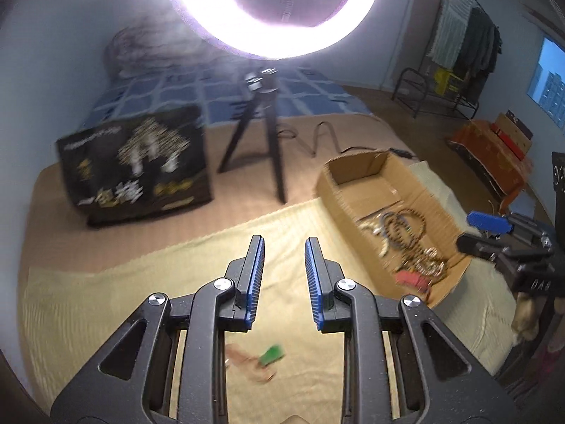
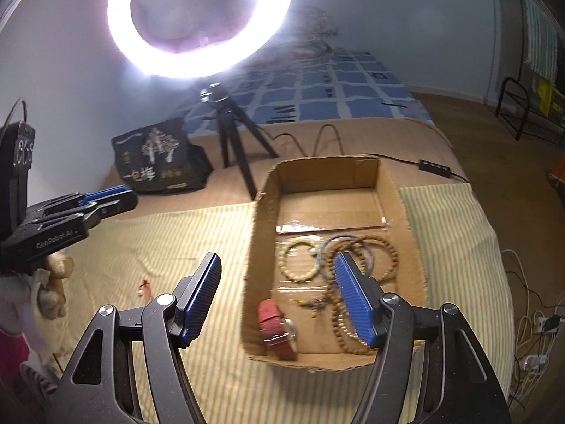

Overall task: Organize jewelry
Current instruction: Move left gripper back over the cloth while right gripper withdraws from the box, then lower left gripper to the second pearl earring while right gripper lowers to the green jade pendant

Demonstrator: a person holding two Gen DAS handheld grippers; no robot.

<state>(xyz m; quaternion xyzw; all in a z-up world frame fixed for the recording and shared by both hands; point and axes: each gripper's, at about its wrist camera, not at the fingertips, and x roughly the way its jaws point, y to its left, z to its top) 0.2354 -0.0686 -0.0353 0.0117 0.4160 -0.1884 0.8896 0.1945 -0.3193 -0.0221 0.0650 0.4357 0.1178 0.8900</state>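
Observation:
An open cardboard box lies on the striped yellow cloth and holds several bead bracelets, a long brown bead strand and a red-strap watch. The box also shows in the left wrist view. My right gripper is open and empty, hovering over the box's near left wall. My left gripper is open and empty above the cloth, left of the box. A small piece with a green tag lies on the cloth below the left gripper. A small red trinket lies on the cloth.
A ring light on a black tripod stands behind the box, its cable and switch trailing right. A black printed bag sits at the back left. Blue checkered bedding lies beyond. The bed edge drops off at the right.

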